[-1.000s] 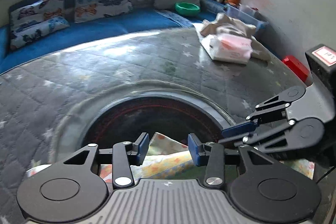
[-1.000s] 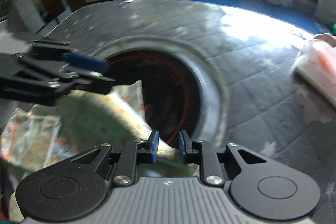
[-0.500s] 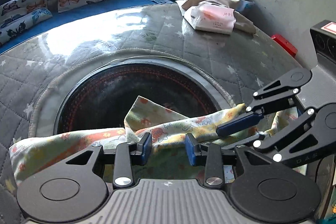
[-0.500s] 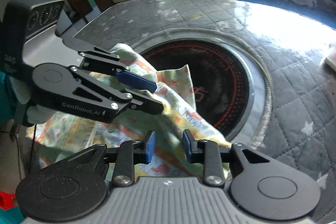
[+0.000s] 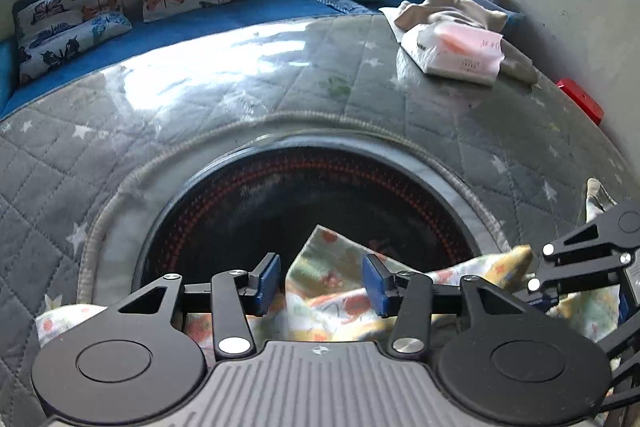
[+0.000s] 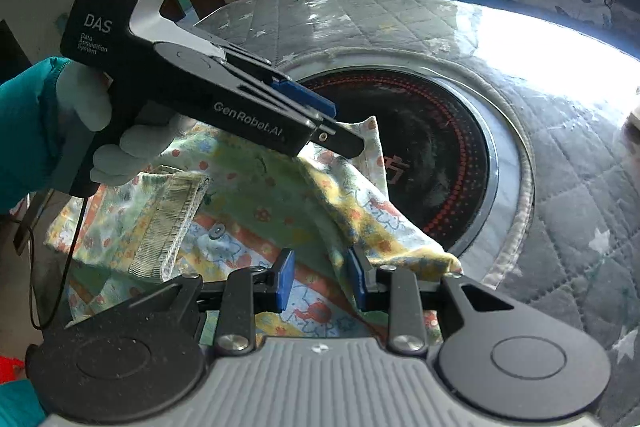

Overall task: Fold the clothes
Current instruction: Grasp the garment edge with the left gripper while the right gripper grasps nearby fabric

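Quilted table point(image 5: 200, 147) is partly covered by printed garment point(image 6: 248, 211), bunched, not yet folded flat. Left gripper point(image 5: 320, 281) is opening, cloth loose between pads; right gripper point(image 6: 320, 279) is parted over cloth.

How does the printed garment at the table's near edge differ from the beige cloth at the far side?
The printed garment is bright with patterns and lies partly over the dark round plate; the beige cloth is plain and sits on the quilted cover. A white packet rests on the beige cloth; none on the printed garment. Both are rumpled, unfolded.
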Tool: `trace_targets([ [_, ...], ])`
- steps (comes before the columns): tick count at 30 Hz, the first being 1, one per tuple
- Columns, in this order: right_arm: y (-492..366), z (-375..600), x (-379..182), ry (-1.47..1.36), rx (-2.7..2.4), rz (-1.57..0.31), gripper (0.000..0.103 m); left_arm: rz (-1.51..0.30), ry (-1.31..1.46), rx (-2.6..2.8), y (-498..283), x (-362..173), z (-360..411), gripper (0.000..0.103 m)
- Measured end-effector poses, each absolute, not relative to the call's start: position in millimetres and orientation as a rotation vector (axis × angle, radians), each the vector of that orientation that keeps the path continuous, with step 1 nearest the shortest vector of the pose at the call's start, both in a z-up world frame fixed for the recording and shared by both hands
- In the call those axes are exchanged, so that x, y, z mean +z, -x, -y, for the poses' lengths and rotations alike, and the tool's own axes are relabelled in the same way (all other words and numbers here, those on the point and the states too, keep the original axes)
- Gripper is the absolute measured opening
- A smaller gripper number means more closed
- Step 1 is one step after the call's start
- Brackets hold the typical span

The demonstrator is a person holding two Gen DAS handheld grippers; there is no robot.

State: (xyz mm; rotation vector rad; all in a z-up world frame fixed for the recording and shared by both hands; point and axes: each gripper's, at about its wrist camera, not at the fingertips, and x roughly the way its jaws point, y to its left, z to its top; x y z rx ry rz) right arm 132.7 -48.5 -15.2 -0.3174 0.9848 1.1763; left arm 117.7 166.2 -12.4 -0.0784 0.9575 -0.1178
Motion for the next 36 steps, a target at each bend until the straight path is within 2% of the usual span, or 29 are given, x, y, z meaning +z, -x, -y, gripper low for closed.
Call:
trace_targets([
  [7, -132.9, 52.0, -15.5, 0.291, 1.190, -0.969, 0.029, -0.958, 0.057, -0.145, -118.7, -16.1, -160.8, 0.045],
  [9, -135.1, 57.3, -10.3, 0.266, 1.193, -0.957, 0.031, -0.952, 0.050, -0.160, -115.5, -16.2, -160.2, 0.030],
  [12, -139.7, 67.5, -1.9, 0.215, 1.195, -0.945, 0.033, -0.937, 0.067, -0.189, -109.1, -16.9, -162.9, 0.016],
  [15, -152.0, 87.2, 7.1, 0.148, 1.150, -0.931, 0.038, -0.912, 0.089, -0.218, -100.9, -15.9, -166.2, 0.009],
  [18, -171.1, 106.4, 9.9, 0.082, 1.069, -0.939, 0.043, -0.887, 0.110, -0.247, -89.6, -13.9, -168.3, 0.006],
  [24, -205.1, 118.4, -11.0, -0.115, 1.012, -1.085, 0.043, -0.813, 0.129, -0.313, -61.6, -0.4, -169.0, 0.005],
  [30, -193.9, 116.5, -15.0, -0.173, 1.169, -1.076, 0.027, -0.755, 0.134, -0.344, -32.3, 4.3, -172.3, 0.005],
  [36, -155.3, 116.5, 5.1, -0.058, 1.325, -1.005, 0.025, -0.674, 0.192, -0.292, 2.6, 10.0, -188.3, 0.005],
])
